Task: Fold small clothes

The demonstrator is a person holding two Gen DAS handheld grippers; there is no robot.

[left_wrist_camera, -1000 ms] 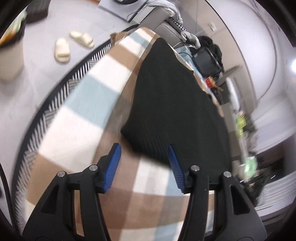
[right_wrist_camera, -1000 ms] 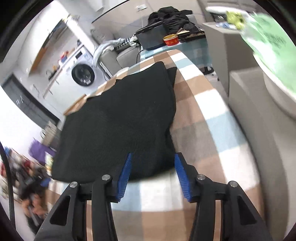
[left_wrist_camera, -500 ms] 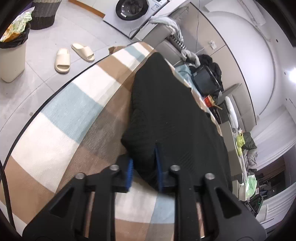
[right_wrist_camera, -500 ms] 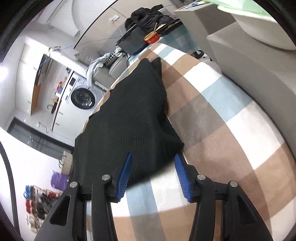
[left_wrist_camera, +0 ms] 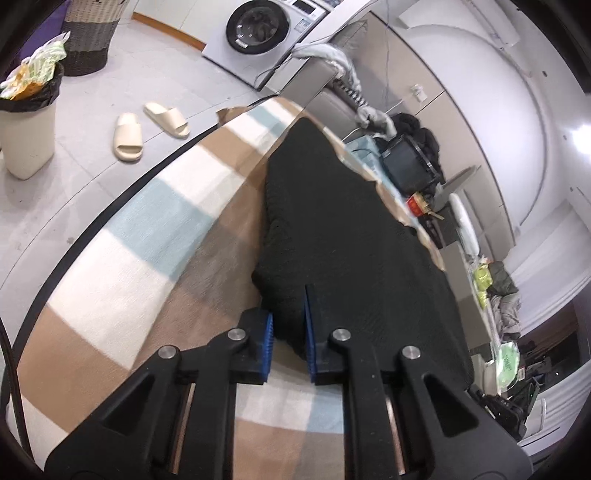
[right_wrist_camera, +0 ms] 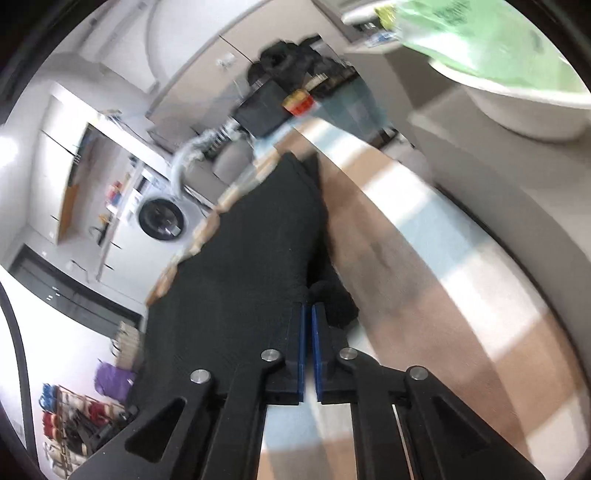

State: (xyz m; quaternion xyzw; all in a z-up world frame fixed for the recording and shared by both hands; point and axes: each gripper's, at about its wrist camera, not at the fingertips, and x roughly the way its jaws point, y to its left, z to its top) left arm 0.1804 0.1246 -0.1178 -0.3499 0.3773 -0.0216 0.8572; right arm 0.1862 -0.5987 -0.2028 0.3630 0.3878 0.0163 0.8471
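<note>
A black knitted garment (left_wrist_camera: 351, 229) lies flat along a table covered with a brown, white and pale blue checked cloth (left_wrist_camera: 147, 236). My left gripper (left_wrist_camera: 288, 308) is shut on the garment's near left corner, and a bunch of black fabric fills the narrow gap between its blue pads. In the right wrist view the same garment (right_wrist_camera: 251, 266) stretches away on the checked cloth (right_wrist_camera: 424, 277). My right gripper (right_wrist_camera: 307, 308) is shut on its near right corner, with the pads almost touching and the fabric puckered at their tips.
Left of the table, on the floor, are two beige slippers (left_wrist_camera: 129, 136), a lined bin (left_wrist_camera: 26, 129), a woven basket (left_wrist_camera: 96, 33) and a washing machine (left_wrist_camera: 258, 26). Beyond the far end sit a dark box (left_wrist_camera: 406, 166) and a red can (left_wrist_camera: 415, 203). At the right stands a white tub (right_wrist_camera: 517, 110).
Both grippers stood open around the garment's near corners. The left one closed on its corner first, the right one closed in the last half second and rolled.
</note>
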